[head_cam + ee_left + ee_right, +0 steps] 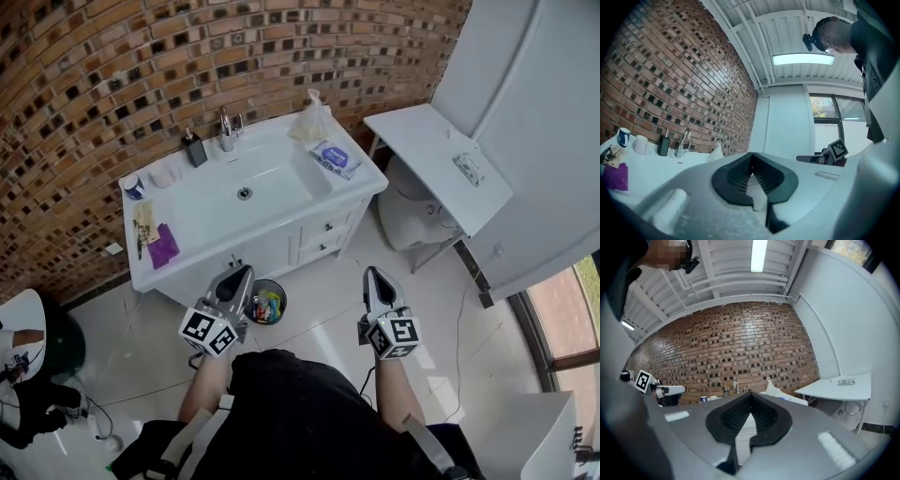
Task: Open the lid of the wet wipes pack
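Wipes pack (335,157) on counter (202,220), well beyond left gripper (247,271) and right gripper (372,273), fingers (737,176) closed.

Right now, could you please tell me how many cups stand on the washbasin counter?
2: a blue mug at the back left corner of the counter, and a white cup right beside it, toward the soap bottle. None seems hidden.

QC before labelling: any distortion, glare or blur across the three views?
Head view: sharp, evenly lit; brick wall bows from lens distortion; wet wipes pack clearly visible. Left gripper view: strong fisheye, black corners, ceiling light blown out, left gripper soft up close. Right gripper view: same fisheye and vignette, brick wall sharp, strip light bright.
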A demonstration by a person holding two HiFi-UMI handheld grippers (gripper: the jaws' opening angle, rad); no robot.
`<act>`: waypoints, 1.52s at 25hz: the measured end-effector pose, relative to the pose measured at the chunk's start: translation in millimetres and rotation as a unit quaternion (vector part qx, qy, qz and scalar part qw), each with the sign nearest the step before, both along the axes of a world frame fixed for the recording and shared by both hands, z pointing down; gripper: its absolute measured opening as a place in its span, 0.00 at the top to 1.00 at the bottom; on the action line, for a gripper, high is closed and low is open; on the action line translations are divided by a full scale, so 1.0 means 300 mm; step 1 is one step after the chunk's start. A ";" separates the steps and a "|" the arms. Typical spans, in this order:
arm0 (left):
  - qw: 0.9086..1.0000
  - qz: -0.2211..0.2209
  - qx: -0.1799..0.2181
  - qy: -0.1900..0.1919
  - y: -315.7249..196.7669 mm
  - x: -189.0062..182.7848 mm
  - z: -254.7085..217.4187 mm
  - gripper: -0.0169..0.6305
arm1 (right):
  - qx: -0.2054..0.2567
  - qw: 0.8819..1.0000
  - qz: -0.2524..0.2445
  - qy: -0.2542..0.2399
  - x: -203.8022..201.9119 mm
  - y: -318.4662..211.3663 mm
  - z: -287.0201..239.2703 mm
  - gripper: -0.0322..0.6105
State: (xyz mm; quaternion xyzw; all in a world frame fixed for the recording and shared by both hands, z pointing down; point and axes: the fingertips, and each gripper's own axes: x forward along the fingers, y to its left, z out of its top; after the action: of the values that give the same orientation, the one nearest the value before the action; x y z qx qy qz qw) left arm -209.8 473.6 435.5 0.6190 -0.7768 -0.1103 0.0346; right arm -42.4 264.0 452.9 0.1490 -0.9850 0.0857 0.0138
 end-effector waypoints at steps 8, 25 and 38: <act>0.996 0.088 0.003 -0.001 -0.183 0.022 -0.016 0.97 | -0.009 0.997 0.081 -0.009 0.092 -0.070 0.007 0.95; 0.971 0.236 0.024 -0.006 -0.462 -0.020 -0.060 0.97 | -0.001 0.975 0.220 -0.016 0.168 -0.087 -0.050 0.95; 0.946 0.325 0.013 0.005 -0.536 0.083 -0.034 0.97 | -0.003 0.948 0.320 -0.006 0.365 -0.018 -0.063 0.95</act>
State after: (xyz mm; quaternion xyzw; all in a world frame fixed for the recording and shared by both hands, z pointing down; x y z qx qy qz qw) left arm -185.0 312.8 425.3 0.8376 -0.5319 -0.1063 0.0648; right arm 67.2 258.7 434.1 0.4555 -0.8855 0.0895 -0.0195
